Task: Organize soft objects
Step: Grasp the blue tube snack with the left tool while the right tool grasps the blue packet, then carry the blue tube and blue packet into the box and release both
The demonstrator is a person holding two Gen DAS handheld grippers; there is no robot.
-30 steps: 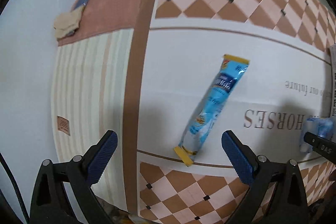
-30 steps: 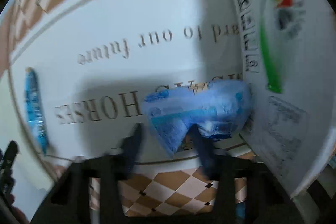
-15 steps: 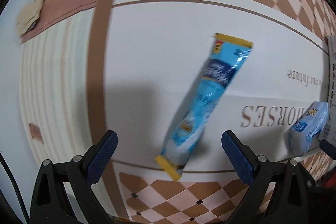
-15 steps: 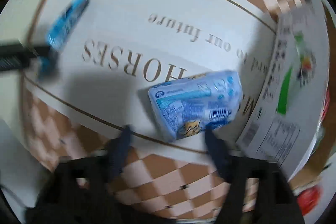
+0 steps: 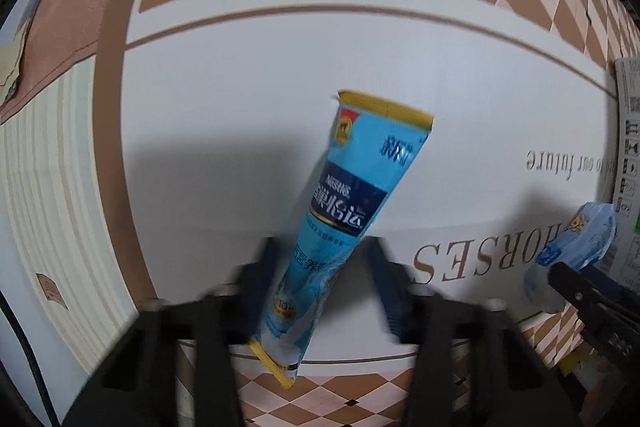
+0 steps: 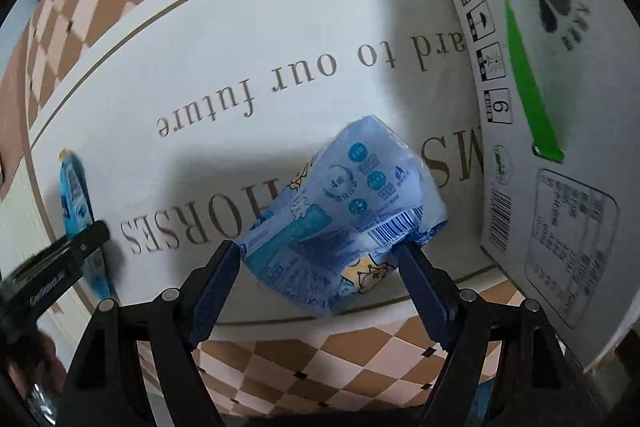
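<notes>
Blue sachet (image 5: 344,223) between my left gripper (image 5: 320,283) jaws, closing, blurred. My right gripper (image 6: 320,263) jaws released, straddling tissue pack (image 6: 344,227) beside box (image 6: 560,107).

This looks like a home: the surface (image 5: 280,67) wears a printed tablecloth (image 6: 120,7) with brown-and-peach checks and decorative lettering. A printed cardboard carton (image 6: 560,107) stands at its edge, and snack-style packets (image 5: 348,207) lie about.

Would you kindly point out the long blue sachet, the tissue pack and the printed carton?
long blue sachet (image 5: 352,187), left wrist view, dark label band.
tissue pack (image 6: 344,211), right wrist view, printed face.
printed carton (image 6: 560,75), right wrist view, white side panel.
</notes>
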